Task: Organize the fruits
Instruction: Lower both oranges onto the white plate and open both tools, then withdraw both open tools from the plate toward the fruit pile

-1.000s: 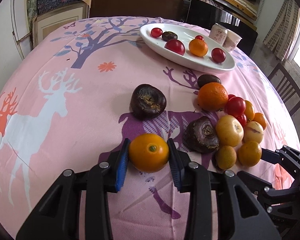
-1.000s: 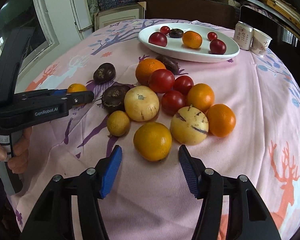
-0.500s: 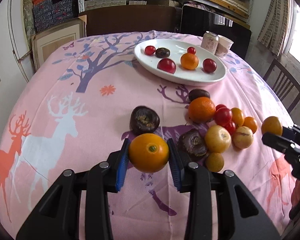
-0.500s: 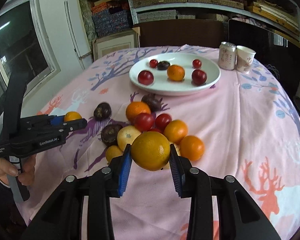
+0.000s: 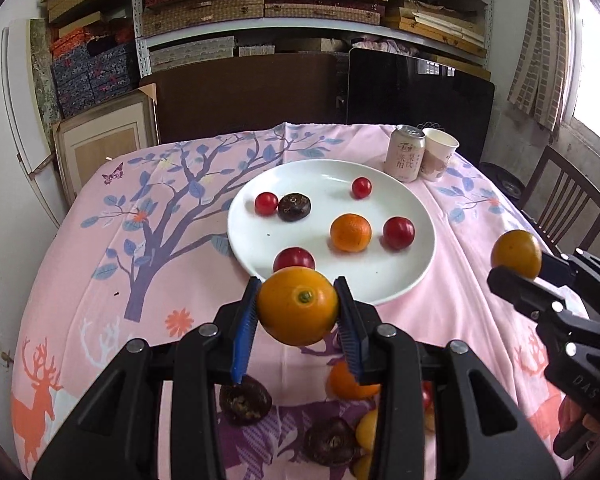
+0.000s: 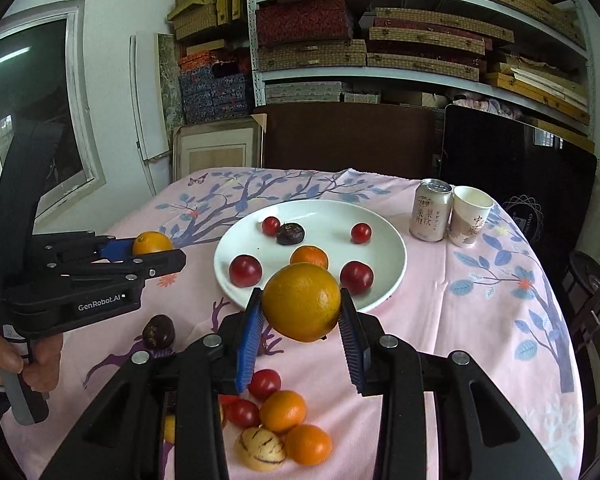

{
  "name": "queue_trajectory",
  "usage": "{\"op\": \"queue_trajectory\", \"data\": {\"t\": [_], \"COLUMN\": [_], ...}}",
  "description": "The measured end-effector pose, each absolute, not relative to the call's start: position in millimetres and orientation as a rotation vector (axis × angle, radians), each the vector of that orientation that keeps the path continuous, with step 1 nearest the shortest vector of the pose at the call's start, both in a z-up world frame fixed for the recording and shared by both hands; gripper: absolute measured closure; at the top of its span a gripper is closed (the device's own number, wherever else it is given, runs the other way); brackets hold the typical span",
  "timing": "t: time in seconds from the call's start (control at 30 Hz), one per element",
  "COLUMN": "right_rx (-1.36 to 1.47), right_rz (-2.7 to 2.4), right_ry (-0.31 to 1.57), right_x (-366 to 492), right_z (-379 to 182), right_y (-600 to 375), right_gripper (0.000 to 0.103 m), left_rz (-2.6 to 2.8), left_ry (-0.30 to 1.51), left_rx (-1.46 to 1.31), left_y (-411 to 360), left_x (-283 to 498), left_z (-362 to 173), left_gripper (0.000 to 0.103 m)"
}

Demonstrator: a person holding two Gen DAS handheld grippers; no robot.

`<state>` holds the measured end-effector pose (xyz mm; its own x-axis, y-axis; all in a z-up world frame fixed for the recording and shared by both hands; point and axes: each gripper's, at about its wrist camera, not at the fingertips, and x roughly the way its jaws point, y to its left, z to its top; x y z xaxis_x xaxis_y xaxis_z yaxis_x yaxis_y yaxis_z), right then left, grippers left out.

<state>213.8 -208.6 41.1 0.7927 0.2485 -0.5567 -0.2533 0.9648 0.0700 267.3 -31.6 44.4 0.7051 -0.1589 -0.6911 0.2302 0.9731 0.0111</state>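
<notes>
My left gripper (image 5: 298, 314) is shut on an orange (image 5: 298, 306), held above the near rim of the white plate (image 5: 256, 200). My right gripper (image 6: 302, 312) is shut on a larger orange (image 6: 302, 302), also raised in front of the plate (image 6: 380, 232). The plate holds several red fruits, a small orange (image 5: 351, 232) and a dark fruit (image 5: 294, 207). In the left wrist view the right gripper (image 5: 518, 268) shows at the right edge with its orange (image 5: 516, 253). In the right wrist view the left gripper (image 6: 156, 250) shows at the left with its orange (image 6: 152, 243).
A pile of loose fruits (image 6: 284, 412) lies on the pink tablecloth (image 6: 480, 320) below the grippers, with dark fruits (image 5: 244, 400) nearer the left. A drink can (image 6: 430, 210) and a paper cup (image 6: 470, 216) stand behind the plate at the right. A chair (image 5: 560, 208) is at the table's right.
My right gripper closed on the larger orange and lifted it off the table. Both grippers rose and moved forward toward the plate with their oranges.
</notes>
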Motion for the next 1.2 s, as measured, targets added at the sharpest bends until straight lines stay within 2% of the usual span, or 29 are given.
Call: {"op": "queue_trajectory", "data": {"t": [0.5,0.53,0.57,0.6,0.67,0.83,0.9,1.2], "right_rx": [-0.001,-0.007,-0.019,-0.029,-0.021,0.029,0.045,0.1], "right_rz": [0.294,0.296,0.29,0.274,0.285,0.282,0.275,0.232], "right_ry": [0.765,0.78,0.793,0.782,0.753,0.765,0.769,0.784], "right_x": [307,309,311,309,301,286,278,233], "right_z": [-15,-17,-18,-16,-14,-9,-8,-6], "right_y": [-203,-200,-198,-195,-195,-207,-213,-234], "right_gripper": [0.065,0.053,0.033,0.029,0.028,0.028,0.028,0.028], "left_rz": [-0.208,-0.204,-0.203,-0.199,-0.184,-0.186,-0.183,-0.183], "left_ry": [0.875,0.889,0.905,0.91,0.875,0.855,0.856,0.851], "left_rx": [0.109,0.11,0.103,0.088,0.062,0.048,0.036,0.036], "left_y": [-69,-70,-70,-69,-64,-53,-47,-23], "left_x": [366,368,369,369,361,340,329,270], "left_z": [-2,-4,-6,-6,-2,8,11,17], "left_gripper": [0.066,0.066,0.06,0.046,0.036,0.033,0.026,0.023]}}
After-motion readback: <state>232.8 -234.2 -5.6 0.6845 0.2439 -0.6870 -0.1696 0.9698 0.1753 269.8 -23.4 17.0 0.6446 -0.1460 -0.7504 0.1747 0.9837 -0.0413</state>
